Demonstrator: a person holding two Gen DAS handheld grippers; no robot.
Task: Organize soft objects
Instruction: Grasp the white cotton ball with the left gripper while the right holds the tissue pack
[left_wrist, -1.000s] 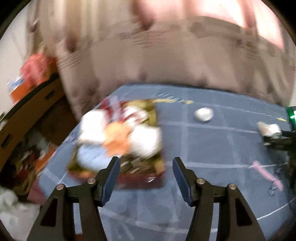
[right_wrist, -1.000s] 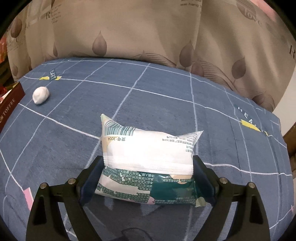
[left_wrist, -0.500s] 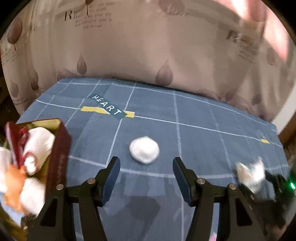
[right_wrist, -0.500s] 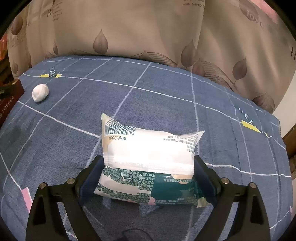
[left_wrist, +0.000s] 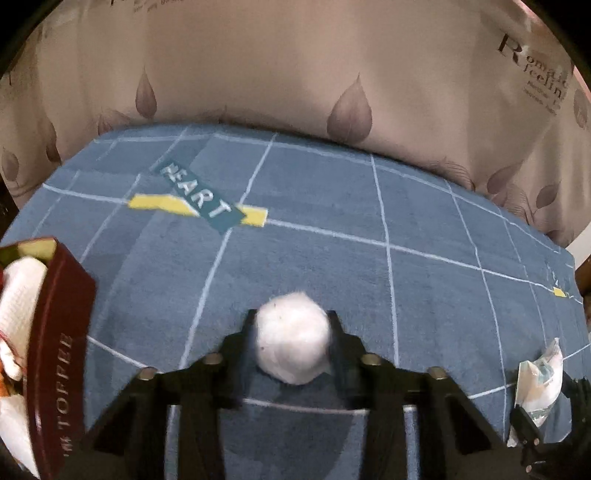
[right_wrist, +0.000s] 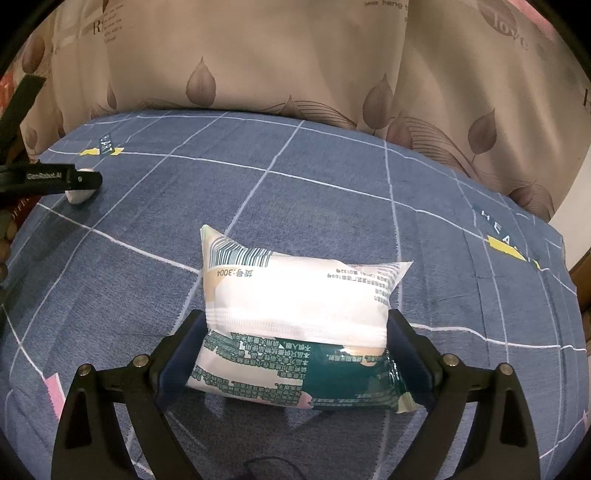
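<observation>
- The left hand-held gripper (left_wrist: 293, 341) is closing its jaws around a white fluffy ball (left_wrist: 292, 338) on the blue checked cloth (left_wrist: 424, 206); the pads are already hugging the ball's sides.
- The right hand-held gripper (right_wrist: 295, 363) is clasping a soft tissue pack (right_wrist: 301, 325) at its two ends, near the middle of the cloth.
- A dark red box (left_wrist: 59, 350), already holding white soft items, is sitting at the near left.
- Risk: the ball is squashy and light, so a shallow pinch could let it slip out while being carried to the box.
- Risk: the slick wrapper could slide or sag between the wide pads when lifted.
</observation>
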